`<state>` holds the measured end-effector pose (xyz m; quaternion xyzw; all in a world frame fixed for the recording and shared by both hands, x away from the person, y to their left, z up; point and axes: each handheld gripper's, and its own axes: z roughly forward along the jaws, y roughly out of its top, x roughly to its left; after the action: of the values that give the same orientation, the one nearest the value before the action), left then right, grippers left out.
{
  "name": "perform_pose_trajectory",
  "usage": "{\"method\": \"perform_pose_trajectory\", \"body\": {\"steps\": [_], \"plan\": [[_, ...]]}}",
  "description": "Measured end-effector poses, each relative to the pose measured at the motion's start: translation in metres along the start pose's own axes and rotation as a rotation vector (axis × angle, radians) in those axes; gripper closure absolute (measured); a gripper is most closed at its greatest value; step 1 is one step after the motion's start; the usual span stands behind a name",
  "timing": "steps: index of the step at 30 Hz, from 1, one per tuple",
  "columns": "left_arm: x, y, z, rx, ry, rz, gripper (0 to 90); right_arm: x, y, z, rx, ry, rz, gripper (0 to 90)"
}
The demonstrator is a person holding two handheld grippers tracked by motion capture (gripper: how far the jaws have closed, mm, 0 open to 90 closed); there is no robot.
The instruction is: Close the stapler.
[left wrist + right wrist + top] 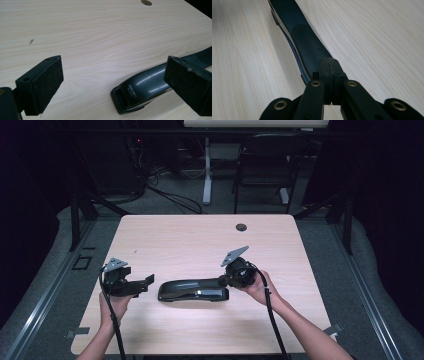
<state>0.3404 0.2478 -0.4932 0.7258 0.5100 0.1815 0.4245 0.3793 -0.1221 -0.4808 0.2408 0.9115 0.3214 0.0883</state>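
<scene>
My right gripper (329, 68), jaws pressed together, bears on the stapler's (194, 290) right end; my left gripper (145, 282) waits spread. Pressing off-centre could skid it across the table (200, 240).

We see a pale wood-grain table (165, 235) — a black stapler (194, 290) lies on it, near the front edge.

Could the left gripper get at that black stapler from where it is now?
Probably yes. The left gripper is open and points at the near end of the stapler, with just bare table between them. The right gripper, shut, sits at the far end.
</scene>
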Motion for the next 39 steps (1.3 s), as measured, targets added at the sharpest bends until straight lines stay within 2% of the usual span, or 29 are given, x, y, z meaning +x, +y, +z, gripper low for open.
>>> {"method": "perform_pose_trajectory", "body": {"steps": [2,5,9,12,19,26,29,31,34,39], "plan": [[0.0,0.0,0.0,0.0,0.001,0.001,2.8,0.002,0.003,-0.003,-0.01,-0.006,-0.01,90.0],[0.0,0.0,-0.001,-0.004,0.007,0.006,2.8,0.003,0.007,-0.003,0.01,-0.01,-0.027,89.2],[0.0,0.0,-0.001,-0.003,0.006,0.006,2.7,0.002,0.009,-0.006,-0.007,-0.006,-0.023,86.7],[0.0,0.0,0.0,-0.001,0.004,0.007,2.6,0.002,0.011,-0.015,-0.034,-0.01,-0.019,80.1],[0.0,0.0,0.0,-0.003,0.007,0.007,2.0,-0.003,0.006,-0.039,-0.086,-0.029,0.022,55.7],[0.001,0.0,0.0,-0.004,0.01,0.005,1.5,-0.013,-0.006,-0.059,-0.12,-0.044,0.078,32.6],[0.001,0.0,0.0,0.0,0.007,0.005,1.3,-0.014,-0.014,-0.066,-0.113,-0.057,0.091,20.5],[0.002,0.0,0.0,0.001,0.008,0.006,1.1,-0.015,-0.02,-0.069,-0.108,-0.069,0.099,15.7],[0.002,-0.001,0.0,0.001,0.01,0.007,0.8,-0.016,-0.03,-0.074,-0.106,-0.086,0.11,13.2],[0.003,-0.001,0.001,0.001,0.012,0.005,0.2,-0.023,-0.055,-0.08,-0.093,-0.114,0.161,4.8]]}}
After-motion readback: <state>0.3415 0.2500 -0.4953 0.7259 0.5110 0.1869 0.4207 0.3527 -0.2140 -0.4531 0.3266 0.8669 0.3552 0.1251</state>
